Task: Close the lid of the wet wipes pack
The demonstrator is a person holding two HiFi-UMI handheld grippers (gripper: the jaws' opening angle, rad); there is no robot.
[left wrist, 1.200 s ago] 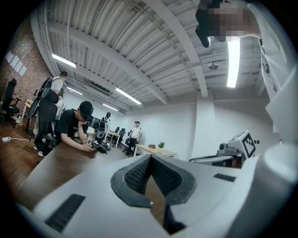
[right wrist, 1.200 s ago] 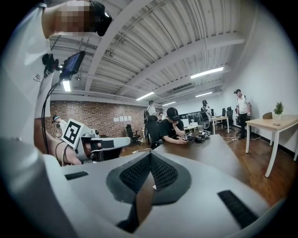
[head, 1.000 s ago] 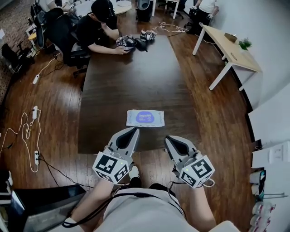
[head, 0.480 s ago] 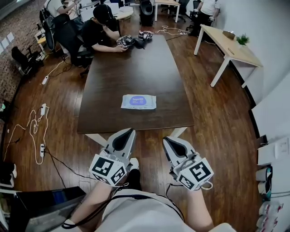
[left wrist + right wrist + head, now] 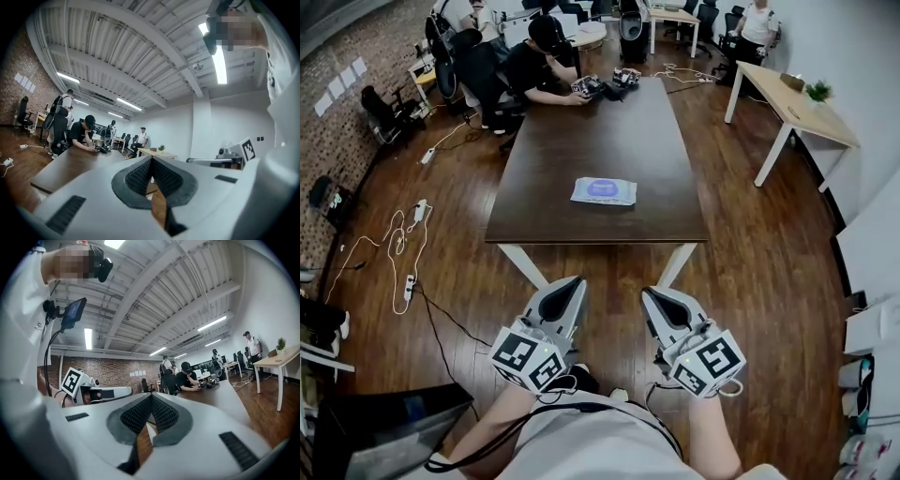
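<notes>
Well out to the left of the left claw [image 5: 574, 281], white power strips with looping white cables [image 5: 419, 212] lie on the brown plank floor [image 5: 750, 253]. The left claw is held level over that floor, short of the near edge of the long dark brown wooden table on white legs [image 5: 581, 141]. In the left gripper view its ribbed dark pads [image 5: 139, 176] meet at the tips, drawn narrow with nothing between them.

Ahead of both claws and well apart from them, the flat white wet wipes pack with a purple oval label [image 5: 604, 190] lies on the table's near half, roughly in line with the gap between the two claws. Its lid is too small to make out.

Beyond the pack, at the table's far left corner, a seated person in black clothes and a black cap [image 5: 542, 58] leans over some dark devices [image 5: 602, 86].

The right claw [image 5: 649, 292] sits beside the left one, a little apart, pointing the same way. The right gripper view shows its jaws pressed together and empty.

Far ahead and to the right of the right claw stands a light wooden desk on white legs [image 5: 792, 112] bearing a small green potted plant [image 5: 817, 91].
</notes>
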